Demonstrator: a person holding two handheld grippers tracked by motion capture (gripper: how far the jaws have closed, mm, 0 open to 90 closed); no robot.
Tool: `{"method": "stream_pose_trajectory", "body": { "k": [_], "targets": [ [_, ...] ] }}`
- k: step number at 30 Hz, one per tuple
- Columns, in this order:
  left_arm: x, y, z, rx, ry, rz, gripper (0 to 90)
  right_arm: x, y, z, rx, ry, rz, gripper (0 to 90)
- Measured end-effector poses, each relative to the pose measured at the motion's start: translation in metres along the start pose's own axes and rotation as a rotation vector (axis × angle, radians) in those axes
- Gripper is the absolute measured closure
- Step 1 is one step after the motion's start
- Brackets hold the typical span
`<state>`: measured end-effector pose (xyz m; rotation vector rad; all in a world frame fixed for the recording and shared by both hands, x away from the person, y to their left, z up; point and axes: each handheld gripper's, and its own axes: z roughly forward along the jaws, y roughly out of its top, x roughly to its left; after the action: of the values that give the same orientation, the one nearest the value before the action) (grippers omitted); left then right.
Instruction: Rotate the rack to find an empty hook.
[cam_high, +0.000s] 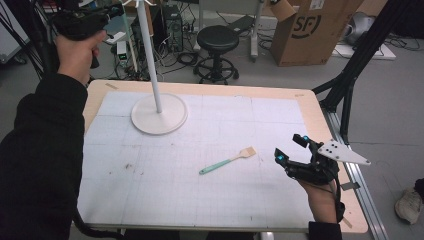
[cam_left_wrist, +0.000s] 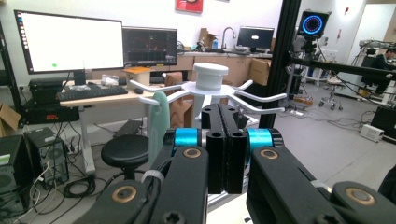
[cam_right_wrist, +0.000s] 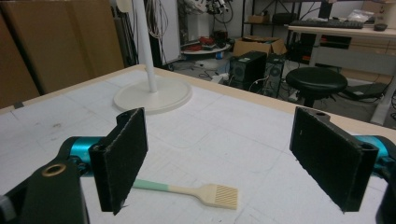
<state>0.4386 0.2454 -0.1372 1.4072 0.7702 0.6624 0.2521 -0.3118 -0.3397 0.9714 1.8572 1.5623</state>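
Note:
A brush (cam_high: 227, 161) with a mint-green handle and beige head lies on the white gridded mat (cam_high: 200, 190), right of centre. Just right of it, low over the mat, my right gripper (cam_high: 290, 148) is open; in the right gripper view its jaws (cam_right_wrist: 219, 126) stand wide apart with the brush (cam_right_wrist: 187, 189) lying beyond them, untouched. A white rack (cam_high: 159, 114) with a round base and tall pole stands at the back left. My left gripper (cam_high: 112, 12) is raised beside the pole's top. Its jaws (cam_left_wrist: 224, 135) are shut, empty, facing the rack's hook arms (cam_left_wrist: 210, 84), where a pale green utensil (cam_left_wrist: 159, 126) hangs.
Behind the table are a black stool (cam_high: 217, 37), a cardboard box (cam_high: 312, 30) and cables on the floor. Black frame legs (cam_high: 350, 85) stand off the table's right edge. A shoe (cam_high: 410, 202) is on the floor at the right.

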Motion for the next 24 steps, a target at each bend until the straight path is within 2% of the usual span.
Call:
{"method": "stream_pose_trajectory", "body": {
  "k": [3,8,16,18,20,21,24],
  "targets": [
    [-0.003,-0.002,-0.005,-0.013,-0.018,0.007,89.1,0.0,0.0,0.001,0.009,0.001,0.0,18.1],
    [-0.011,-0.012,-0.021,-0.039,-0.081,0.004,79.4,0.002,0.001,0.006,0.014,0.015,-0.01,18.1],
    [-0.025,-0.051,-0.053,-0.073,-0.151,-0.021,65.9,0.005,-0.007,0.015,0.035,0.051,-0.005,18.1],
    [-0.032,-0.06,-0.061,-0.079,-0.155,-0.011,61.5,0.006,-0.009,0.016,0.043,0.06,-0.01,18.1],
    [-0.038,-0.07,-0.07,-0.106,-0.151,0.019,58.4,0.008,-0.011,0.017,0.045,0.068,-0.013,18.1],
    [-0.04,-0.075,-0.074,-0.116,-0.16,0.021,55.6,0.009,-0.012,0.017,0.044,0.069,-0.016,18.1],
    [-0.048,-0.09,-0.083,-0.099,-0.169,0.032,48.2,0.011,-0.015,0.016,0.05,0.076,-0.025,18.1]
  ]
}}
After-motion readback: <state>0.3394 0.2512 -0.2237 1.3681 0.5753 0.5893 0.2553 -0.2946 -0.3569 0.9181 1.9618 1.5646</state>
